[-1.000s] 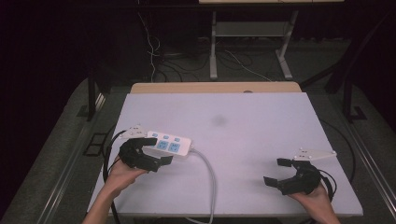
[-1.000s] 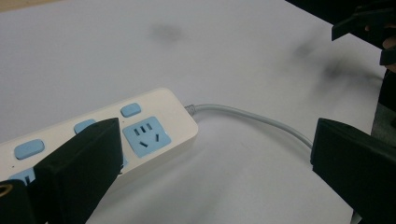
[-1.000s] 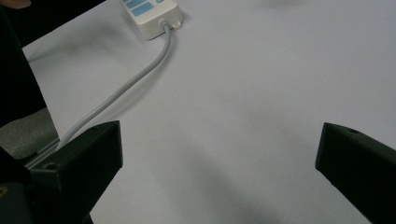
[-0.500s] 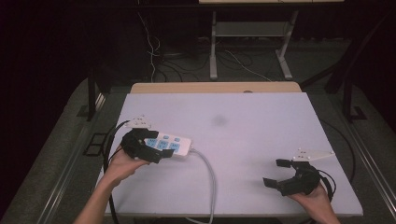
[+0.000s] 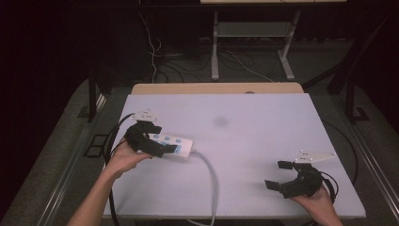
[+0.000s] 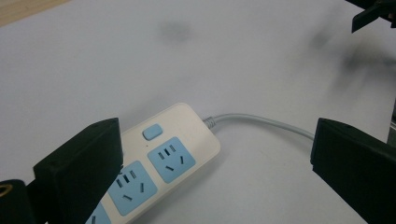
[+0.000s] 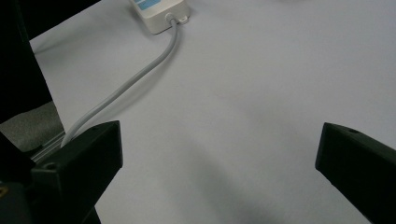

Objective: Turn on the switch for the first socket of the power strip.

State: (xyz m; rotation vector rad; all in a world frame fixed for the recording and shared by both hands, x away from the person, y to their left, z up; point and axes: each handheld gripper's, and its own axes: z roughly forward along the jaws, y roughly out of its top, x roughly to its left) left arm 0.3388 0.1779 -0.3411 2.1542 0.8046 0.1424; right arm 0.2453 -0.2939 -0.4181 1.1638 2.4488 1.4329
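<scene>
White table [image 5: 263, 141], faint grey smudge [image 5: 220, 122] near centre.
Lying on it at left: white power strip [image 5: 175, 143] with blue sockets, grey cord [image 5: 211, 179] trailing to the near edge.

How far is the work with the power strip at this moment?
Done: nothing visibly finished; the power strip lies flat on the table, its cable running to the near edge. In hand: the left tool is open over the strip, not gripping it. Left: the grasp itself; the right tool waits open near the right corner.

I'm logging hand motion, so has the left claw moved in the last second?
Yes. In the high view the left claw has gone away from the table's near edge, toward the far side, and now sits over the power strip, jaws open.
</scene>
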